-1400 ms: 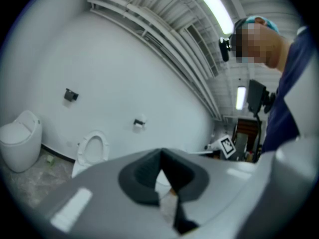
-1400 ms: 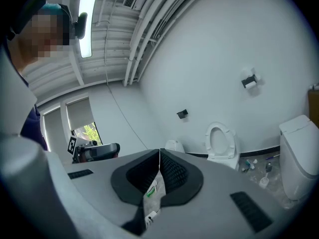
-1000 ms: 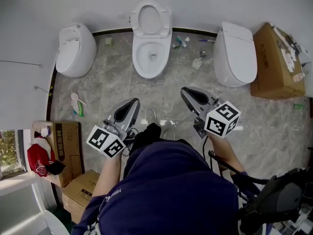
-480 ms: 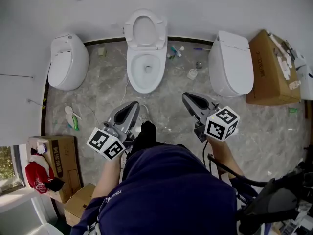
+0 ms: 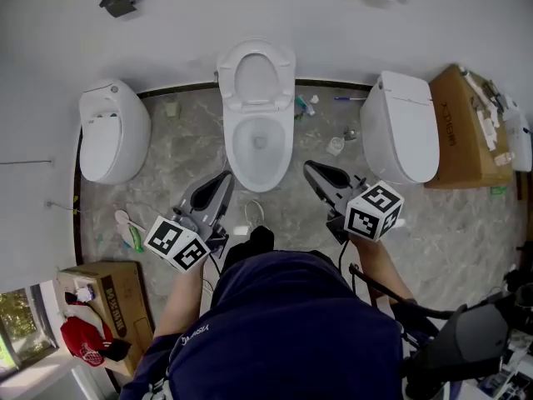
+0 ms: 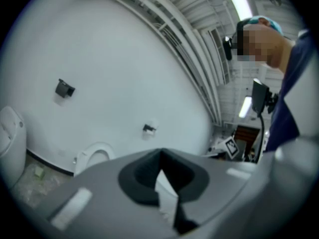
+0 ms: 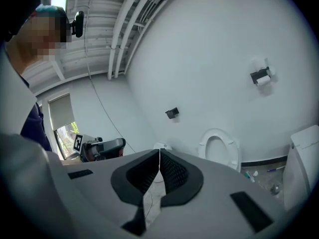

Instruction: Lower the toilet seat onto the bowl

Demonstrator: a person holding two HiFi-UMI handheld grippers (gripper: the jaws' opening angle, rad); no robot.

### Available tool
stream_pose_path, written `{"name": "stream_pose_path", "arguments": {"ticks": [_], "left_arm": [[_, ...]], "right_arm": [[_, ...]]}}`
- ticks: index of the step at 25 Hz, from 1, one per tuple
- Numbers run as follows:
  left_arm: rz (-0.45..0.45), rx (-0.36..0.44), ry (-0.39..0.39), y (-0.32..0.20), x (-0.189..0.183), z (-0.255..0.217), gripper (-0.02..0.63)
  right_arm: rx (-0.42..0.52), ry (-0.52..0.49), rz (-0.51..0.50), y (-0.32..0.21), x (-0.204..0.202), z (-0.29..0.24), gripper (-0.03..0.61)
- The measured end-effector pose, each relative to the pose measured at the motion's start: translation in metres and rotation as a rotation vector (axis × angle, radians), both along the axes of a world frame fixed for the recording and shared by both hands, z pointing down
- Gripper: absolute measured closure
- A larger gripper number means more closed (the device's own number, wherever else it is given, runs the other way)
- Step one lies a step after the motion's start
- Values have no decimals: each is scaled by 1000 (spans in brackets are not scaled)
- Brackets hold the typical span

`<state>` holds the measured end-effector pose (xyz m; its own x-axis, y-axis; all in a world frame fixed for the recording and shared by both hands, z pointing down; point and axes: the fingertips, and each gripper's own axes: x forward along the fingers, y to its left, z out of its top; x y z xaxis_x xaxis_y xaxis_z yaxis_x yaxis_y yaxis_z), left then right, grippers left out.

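We've stepped in on the middle toilet, and its bowl (image 5: 259, 144) now lies nearer than a second ago, straight ahead of us. The toilet seat (image 5: 256, 77) is up, leaning back towards the wall (image 5: 250, 7) behind the bowl. The left gripper (image 5: 221, 182) and right gripper (image 5: 312, 172) sit either side of the bowl's front, short of it, each with jaws pressed together on nothing. We'd say the approach is nearly done, but the seat is untouched.
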<state>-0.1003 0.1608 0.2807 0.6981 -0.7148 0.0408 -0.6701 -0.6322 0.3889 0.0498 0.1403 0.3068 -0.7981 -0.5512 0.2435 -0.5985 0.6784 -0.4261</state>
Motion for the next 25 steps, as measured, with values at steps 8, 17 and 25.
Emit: {"name": "stream_pose_path", "arguments": {"ticks": [8,17,25], "left_arm": [[17,6,17,-86,-59,3,609],[-28,-1,36,-124,-102,13,609],[-19,-25,12,-151,-93,21,609]], "right_arm": [[-13,52,15,-79,-54,0,571],[-27,98,-19,-123,-94,-1,571],[-25,76,-8,-162,-95,2,571]]}}
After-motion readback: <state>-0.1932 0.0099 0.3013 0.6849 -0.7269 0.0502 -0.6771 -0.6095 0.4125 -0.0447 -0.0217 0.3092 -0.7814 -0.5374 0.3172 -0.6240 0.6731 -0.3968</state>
